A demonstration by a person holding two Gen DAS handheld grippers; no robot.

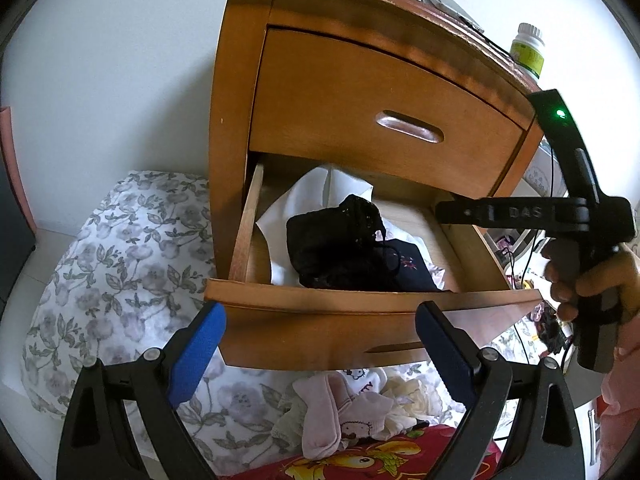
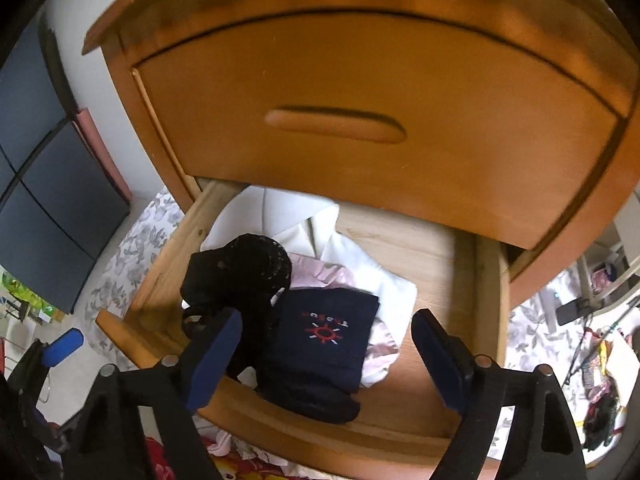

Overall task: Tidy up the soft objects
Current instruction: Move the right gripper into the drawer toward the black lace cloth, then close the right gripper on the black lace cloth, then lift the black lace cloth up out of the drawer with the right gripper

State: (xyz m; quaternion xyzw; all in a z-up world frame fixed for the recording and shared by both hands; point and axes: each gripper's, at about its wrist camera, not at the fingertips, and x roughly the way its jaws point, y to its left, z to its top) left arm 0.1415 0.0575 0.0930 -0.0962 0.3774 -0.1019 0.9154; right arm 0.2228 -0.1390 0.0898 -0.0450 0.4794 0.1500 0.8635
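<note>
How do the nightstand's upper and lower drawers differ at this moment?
The upper drawer is shut flush with the nightstand; the lower drawer is pulled out. The upper drawer's contents are hidden, while the lower drawer shows folded clothes: a navy garment, a black lace piece and white cloth. The upper drawer's recessed handle shows fully in the left wrist view; the lower drawer's handle is partly hidden. Both share the same orange-brown wood and curved fronts.

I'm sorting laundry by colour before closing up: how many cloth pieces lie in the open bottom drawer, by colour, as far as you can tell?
Black lace garment: 1
Navy folded cloth with red sun embroidery: 1
Pale pink cloth: 1
White fabric: 1, possibly more, since folds hide the edges
Total: 4 visible
</note>
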